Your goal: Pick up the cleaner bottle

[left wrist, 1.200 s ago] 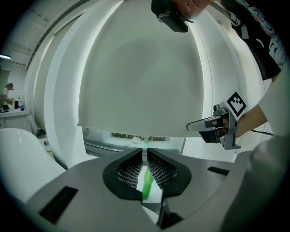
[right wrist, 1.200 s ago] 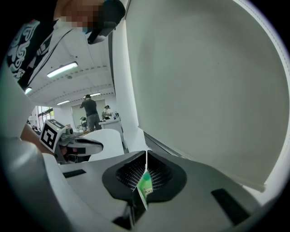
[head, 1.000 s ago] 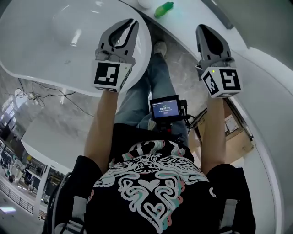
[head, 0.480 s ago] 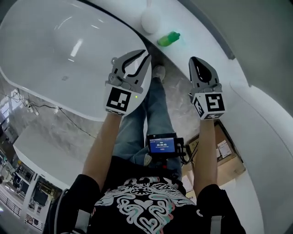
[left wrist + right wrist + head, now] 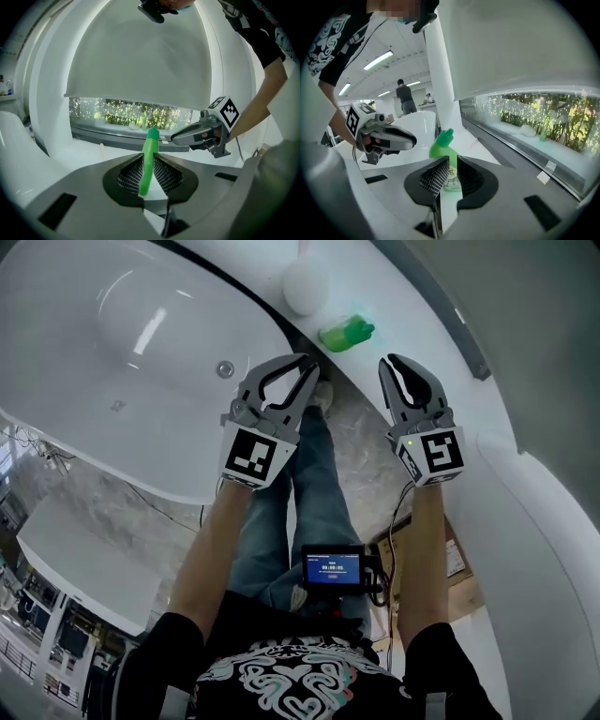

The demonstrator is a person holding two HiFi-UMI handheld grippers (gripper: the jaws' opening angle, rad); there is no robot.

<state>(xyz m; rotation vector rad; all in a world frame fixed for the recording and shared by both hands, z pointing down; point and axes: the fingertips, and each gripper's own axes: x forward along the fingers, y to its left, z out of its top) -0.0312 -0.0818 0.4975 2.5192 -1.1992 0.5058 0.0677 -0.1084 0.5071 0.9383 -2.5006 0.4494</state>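
The green cleaner bottle [image 5: 345,334] lies on the white ledge [image 5: 412,324] behind the bathtub. My left gripper [image 5: 302,362] hangs just below and to the left of it, and my right gripper [image 5: 388,362] just below and to the right; neither touches it. Both are shut with nothing between their jaws. In the left gripper view the bottle [image 5: 151,149] stands straight ahead beyond the jaws, with the right gripper [image 5: 174,138] beside it. The right gripper view has the bottle [image 5: 443,147] close ahead and the left gripper [image 5: 413,139] to its left.
A white bathtub [image 5: 141,334] fills the upper left. A white round object [image 5: 306,285] sits on the ledge beside the bottle. A cardboard box [image 5: 455,559] stands on the marble floor at the right. A person [image 5: 403,96] stands far off.
Both grippers have come down and closer together toward the ledge. The bottle now lies just ahead of their tips. Both stayed shut.
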